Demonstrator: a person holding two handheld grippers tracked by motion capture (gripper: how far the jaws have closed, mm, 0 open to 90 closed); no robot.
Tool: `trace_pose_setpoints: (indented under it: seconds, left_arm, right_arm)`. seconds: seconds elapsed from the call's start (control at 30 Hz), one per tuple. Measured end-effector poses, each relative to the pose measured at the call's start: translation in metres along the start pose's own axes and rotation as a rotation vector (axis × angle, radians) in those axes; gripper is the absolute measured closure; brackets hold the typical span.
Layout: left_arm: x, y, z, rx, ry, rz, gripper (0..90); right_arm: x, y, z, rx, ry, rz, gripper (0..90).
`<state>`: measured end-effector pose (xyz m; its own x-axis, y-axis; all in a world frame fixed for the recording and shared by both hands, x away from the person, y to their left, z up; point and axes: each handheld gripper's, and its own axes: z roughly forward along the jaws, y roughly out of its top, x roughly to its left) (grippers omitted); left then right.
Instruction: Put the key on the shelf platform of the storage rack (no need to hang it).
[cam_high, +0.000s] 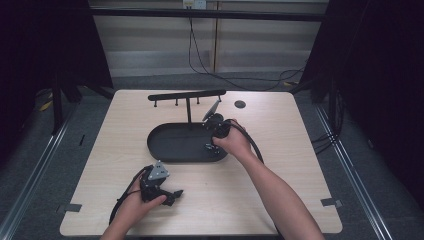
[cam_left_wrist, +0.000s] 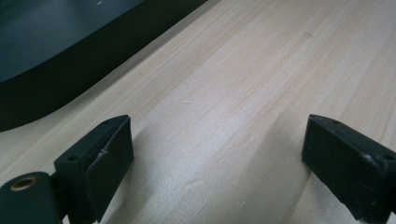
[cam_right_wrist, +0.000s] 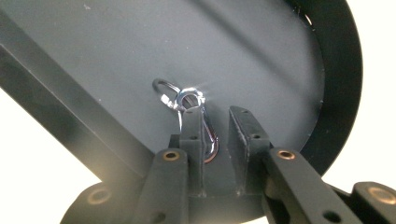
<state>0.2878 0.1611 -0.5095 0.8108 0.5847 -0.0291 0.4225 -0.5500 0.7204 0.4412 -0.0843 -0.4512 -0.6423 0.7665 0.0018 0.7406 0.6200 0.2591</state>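
At the left, the left gripper (cam_high: 170, 194) rests low on the wooden table (cam_high: 280, 190) near the front edge, its jaws spread wide with nothing between them, well apart from the work. In the middle stands the black oval tray (cam_high: 165, 150) with its hook-bearing T-shaped stand (cam_high: 186, 95), and at the tray's right end the right gripper (cam_right_wrist: 217, 128) reaches down to a small silver clasp with a ring (cam_right_wrist: 189, 100) lying on the tray floor. Its jaws are nearly closed, yet the clasp appears to lie against the left jaw, not squarely between the pads, so a lift from here could let the slick metal slide out, or squeezing could skid it across the tray.
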Motion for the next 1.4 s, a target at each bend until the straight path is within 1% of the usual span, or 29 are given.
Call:
trace_pose_setpoints:
  seconds: [0.03, 0.1, 0.13, 0.23, 0.3, 0.33, 0.37, 0.47, 0.57, 0.6, 0.9, 0.97, 1.03, 1.1, 1.13, 1.4]
  left_arm:
    - [0.0, 0.0, 0.0, 0.0, 0.0, 0.0, 8.7]
    - [0.0, 0.0, 0.0, 0.0, 0.0, 0.0, 8.7]
    - [0.0, 0.0, 0.0, 0.0, 0.0, -0.001, 8.7]
    - [0.0, 0.0, 0.0, 0.001, 0.002, 0.004, 8.7]
    - [0.0, 0.0, 0.0, 0.0, 0.002, 0.001, 8.7]
    - [0.0, 0.0, 0.0, 0.001, 0.003, 0.004, 8.7]
    - [0.0, 0.0, 0.0, 0.0, -0.001, 0.0, 8.7]
    - [0.0, 0.0, 0.0, 0.0, 0.001, 0.0, 8.7]
    - [0.0, 0.0, 0.0, 0.0, 0.002, 0.002, 8.7]
    - [0.0, 0.0, 0.0, -0.001, 0.001, 0.0, 8.7]
    - [0.0, 0.0, 0.0, -0.002, 0.001, -0.001, 8.7]
    - [0.0, 0.0, 0.0, -0.001, 0.002, 0.001, 8.7]
    - [0.001, 0.0, -0.001, 0.007, 0.002, 0.013, 8.7]
    - [0.001, 0.0, -0.001, 0.009, 0.001, 0.01, 8.7]
    - [0.001, 0.0, -0.001, 0.009, 0.003, 0.013, 8.7]
    - [0.001, 0.0, -0.001, 0.008, -0.002, 0.01, 8.7]
  right_arm:
    - [0.0, 0.0, -0.001, -0.002, 0.002, 0.007, 73.7]
    - [-0.001, -0.001, -0.002, -0.008, 0.012, 0.005, 70.4]
    - [-0.001, -0.002, -0.003, -0.013, 0.015, 0.014, 68.5]
    - [-0.001, -0.004, -0.004, -0.014, 0.018, 0.016, 63.0]
    - [-0.001, -0.006, -0.004, -0.025, 0.021, 0.018, 58.5]
    - [-0.001, -0.006, -0.005, -0.022, 0.018, 0.016, 57.4]
    - [0.0, -0.007, -0.005, -0.027, 0.019, 0.009, 54.4]
    - [0.001, -0.008, -0.007, -0.04, 0.027, 0.012, 51.7]
    - [0.002, -0.01, -0.01, -0.048, 0.028, 0.011, 46.7]
    - [0.002, -0.011, -0.011, -0.05, 0.028, 0.006, 45.9]
    - [0.002, -0.018, -0.021, -0.077, 0.045, 0.01, 39.4]
    - [0.002, -0.02, -0.023, -0.085, 0.049, 0.008, 38.4]
    - [0.001, -0.022, -0.025, -0.092, 0.049, 0.008, 37.1]
    - [0.0, -0.024, -0.027, -0.093, 0.056, 0.011, 35.6]
    - [0.0, -0.025, -0.027, -0.096, 0.051, 0.011, 34.8]
    - [-0.002, -0.035, -0.038, -0.127, 0.059, 0.017, 33.3]
